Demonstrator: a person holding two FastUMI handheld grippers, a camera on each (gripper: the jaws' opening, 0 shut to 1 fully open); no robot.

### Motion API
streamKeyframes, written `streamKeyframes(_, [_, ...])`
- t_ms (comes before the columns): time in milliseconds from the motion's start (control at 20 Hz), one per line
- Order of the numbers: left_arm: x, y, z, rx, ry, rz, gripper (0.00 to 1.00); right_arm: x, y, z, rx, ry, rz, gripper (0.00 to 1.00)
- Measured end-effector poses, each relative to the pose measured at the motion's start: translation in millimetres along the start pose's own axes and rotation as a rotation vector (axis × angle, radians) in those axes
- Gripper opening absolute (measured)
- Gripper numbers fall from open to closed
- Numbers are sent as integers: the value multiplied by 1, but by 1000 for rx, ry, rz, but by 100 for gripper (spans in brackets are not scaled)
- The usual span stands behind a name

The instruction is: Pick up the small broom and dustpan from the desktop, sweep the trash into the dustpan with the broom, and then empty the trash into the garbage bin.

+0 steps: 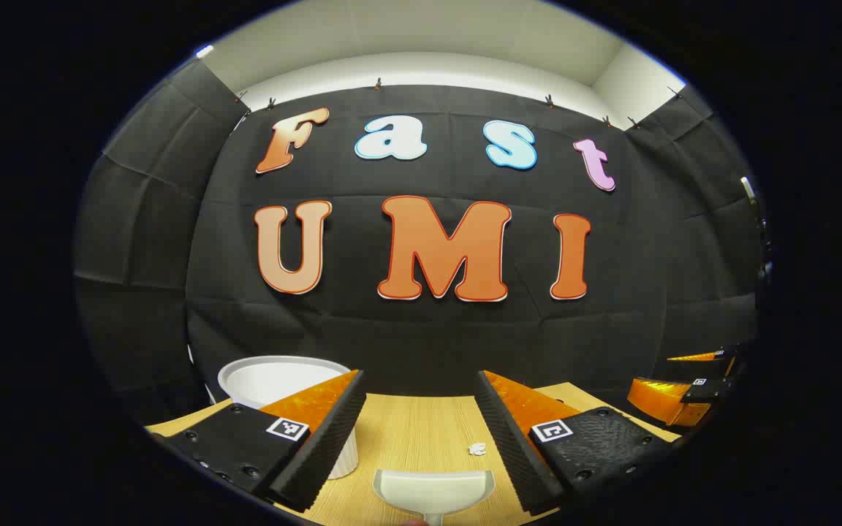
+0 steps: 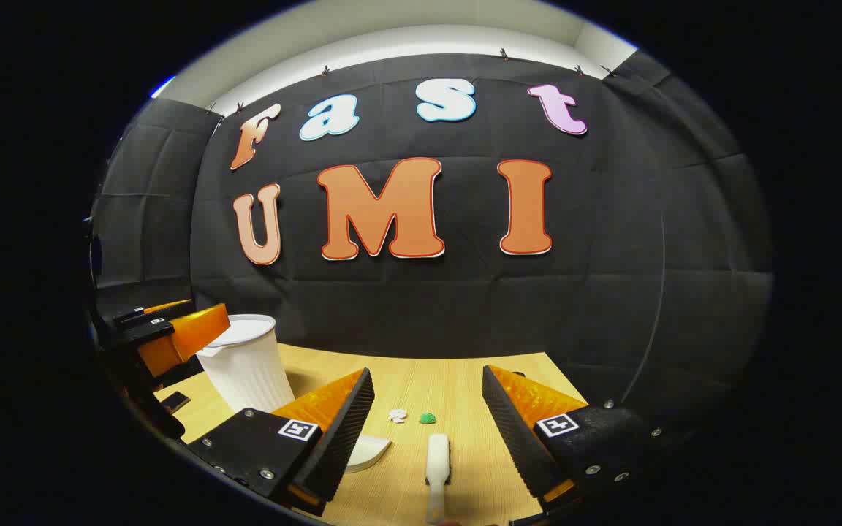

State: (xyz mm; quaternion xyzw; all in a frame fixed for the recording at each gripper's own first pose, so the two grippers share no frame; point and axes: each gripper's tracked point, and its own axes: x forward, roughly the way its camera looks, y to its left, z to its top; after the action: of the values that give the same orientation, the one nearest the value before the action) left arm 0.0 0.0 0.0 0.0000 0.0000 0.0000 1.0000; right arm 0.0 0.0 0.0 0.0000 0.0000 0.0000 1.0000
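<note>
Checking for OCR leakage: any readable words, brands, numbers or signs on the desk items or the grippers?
garbage bin: no text.
dustpan: no text.
broom: no text.
left gripper and right gripper: square markers on the fingers, black-and-white patterns only, no letters or numbers.

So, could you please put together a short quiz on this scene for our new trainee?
1. True or false: the left gripper is shut on the dustpan.
2. Which lies between the open fingers in the right gripper view? A) a sponge B) the small broom C) a cup
3. Fill in: beside the white scrap on the desktop lies a ___ scrap.

Key: 1 false, it is open, the dustpan lying on the desktop between its fingers; 2 B; 3 green.
</note>
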Motion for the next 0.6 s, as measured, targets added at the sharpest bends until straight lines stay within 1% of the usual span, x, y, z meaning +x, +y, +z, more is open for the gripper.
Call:
streamKeyframes(450, [9,-1,-15,1,26,-16,94,5,-2,-7,-11,22,-11,93])
streamKeyframes(600, [12,-3,-16,-15,28,-29,95,8,-2,-8,-11,27,-10,93])
